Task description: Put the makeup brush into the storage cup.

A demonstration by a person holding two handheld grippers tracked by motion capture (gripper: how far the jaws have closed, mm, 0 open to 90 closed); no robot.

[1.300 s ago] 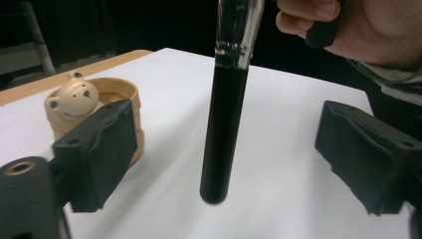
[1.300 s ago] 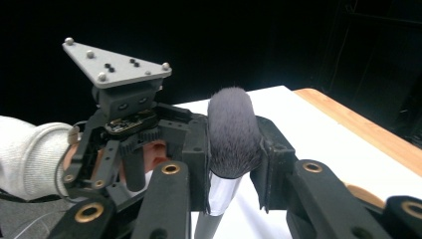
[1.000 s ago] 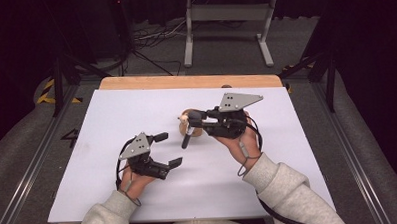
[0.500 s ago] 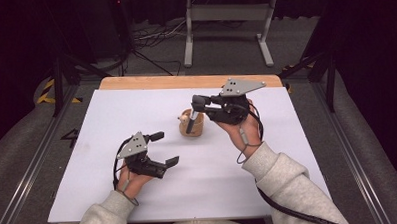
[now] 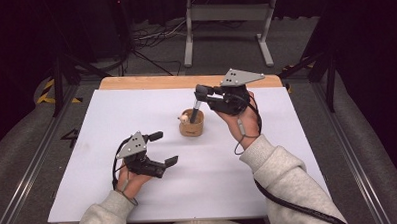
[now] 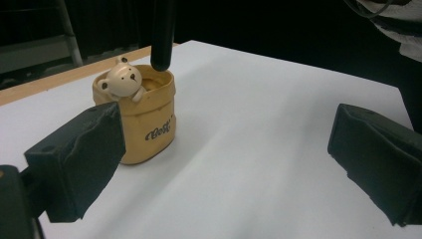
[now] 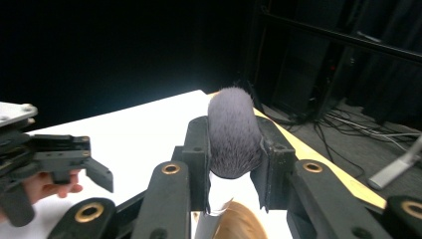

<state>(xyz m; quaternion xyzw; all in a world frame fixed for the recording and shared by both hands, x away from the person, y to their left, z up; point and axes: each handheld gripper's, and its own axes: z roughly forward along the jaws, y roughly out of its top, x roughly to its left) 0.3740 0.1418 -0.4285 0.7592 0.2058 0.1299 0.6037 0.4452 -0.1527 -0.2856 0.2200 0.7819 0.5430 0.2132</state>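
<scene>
A yellow cup [image 5: 191,126] with a small bear figure on its rim stands upright on the white sheet [image 5: 111,115]; it is also in the left gripper view as the cup [image 6: 137,119]. My right gripper [image 5: 202,92] is shut on a brush [image 7: 234,132] with a grey bristle head that sticks up between the pads. The dark handle [image 5: 194,111] slopes down, and its end [image 6: 161,35] hangs right at the cup's mouth. My left gripper [image 5: 164,148] rests open on the sheet, left of and nearer than the cup, with nothing between its fingers [image 6: 79,164].
The white sheet covers a wooden table whose far edge [image 5: 185,81] shows bare. Beyond it stand a metal frame [image 5: 225,13] and cables on a dark floor. The left gripper [image 7: 59,159] also appears at the left of the right gripper view.
My right gripper has moved up and away from me with the brush. The handle has swung more upright, with its end now over the cup. The left gripper has stayed put.
</scene>
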